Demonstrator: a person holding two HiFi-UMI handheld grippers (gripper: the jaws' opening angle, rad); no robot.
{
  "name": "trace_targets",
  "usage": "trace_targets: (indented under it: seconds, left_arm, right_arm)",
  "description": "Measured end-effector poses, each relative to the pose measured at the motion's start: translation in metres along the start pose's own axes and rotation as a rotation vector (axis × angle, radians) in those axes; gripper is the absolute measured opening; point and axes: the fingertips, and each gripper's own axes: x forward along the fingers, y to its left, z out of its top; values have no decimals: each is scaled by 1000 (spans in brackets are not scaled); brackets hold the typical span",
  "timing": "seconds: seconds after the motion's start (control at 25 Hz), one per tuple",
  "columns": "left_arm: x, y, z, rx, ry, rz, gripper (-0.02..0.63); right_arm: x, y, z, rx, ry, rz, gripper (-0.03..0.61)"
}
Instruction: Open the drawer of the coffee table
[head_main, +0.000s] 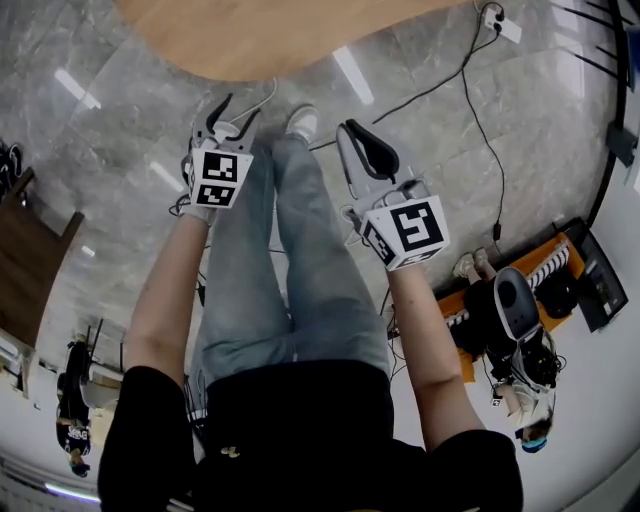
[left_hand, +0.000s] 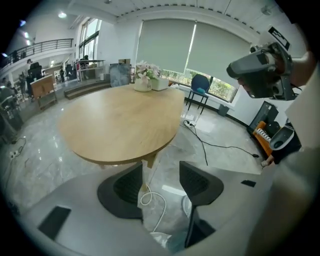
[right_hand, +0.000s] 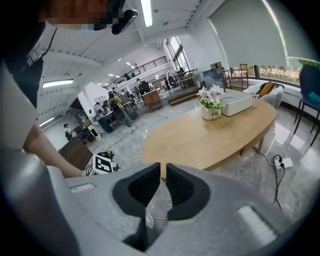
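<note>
**Head view.** Coffee table (head_main: 270, 35): oval wood top, at the frame's top edge. Both tools are held short of it, above the person's legs. Left gripper (head_main: 243, 105) is the nearer to its rim, jaws spread. Right gripper (head_main: 358, 140) sits a bit further back from the table, jaws nearly together. No drawer shows here; only the top is seen.

**Left gripper view.** The left gripper (left_hand: 161, 167) looks at the table (left_hand: 120, 120) from the near side, aimed below its rim. Jaws are wide apart w/ nothing between them; behind them lie floor and a white cable (left_hand: 150, 200) by the table's foot. Flowers (left_hand: 143, 80) stand at the table's far end. No drawer front can be made out under the top.

**Right gripper view.** The right gripper (right_hand: 163, 172) has its pads close, w/ a thin slit left and nothing in it. The table (right_hand: 210, 137) lies beyond, and a white box (right_hand: 235, 104) stands on its far end.

**Step in hand (judged).** Approach, w/ the drawer not yet found. To do it well, get low enough to see under the rim. Find the handle or lip, square the spread left jaws to it, and pinch fully before pulling. Pull straight out, level w/ the table.
</note>
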Motion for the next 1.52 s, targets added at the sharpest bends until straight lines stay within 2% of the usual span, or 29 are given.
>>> trace_targets:
  seconds: [0.16, 0.24, 0.44, 0.68, 0.76, 0.84, 1.0, 1.36, 1.52]
  left_arm:
    - [33, 16, -21, -49, 15, 8, 243]
    - [47, 24, -28, -49, 12, 17, 247]
    - [77, 36, -18, 19, -76, 48, 249]
    - [100, 34, -16, 62, -99, 42, 246]
    - [104, 32, -15, 74, -92, 29, 221]
    - [108, 32, -14, 71, -87, 20, 156]
    - [113, 33, -15, 53, -84, 8, 114]
    - [115, 31, -15, 74, -78, 13, 95]
    - [114, 27, -17, 116, -75, 22, 87]
  right_arm:
    - [11, -10, -18, 12, 25, -14, 34]
    - [14, -18, -27, 15, 37, -22, 34]
    - [11, -40, -39, 25, 55, -47, 34]
    - [9, -53, -47, 52, 60, -71, 34]
    - [10, -54, -48, 60, 61, -74, 34]
    - [10, -55, -48, 67, 62, -79, 34]
    - [8, -54, -54, 80, 62, -87, 34]
    - [1, -54, -62, 91, 59, -95, 34]
    - [-3, -53, -63, 92, 54, -99, 34]
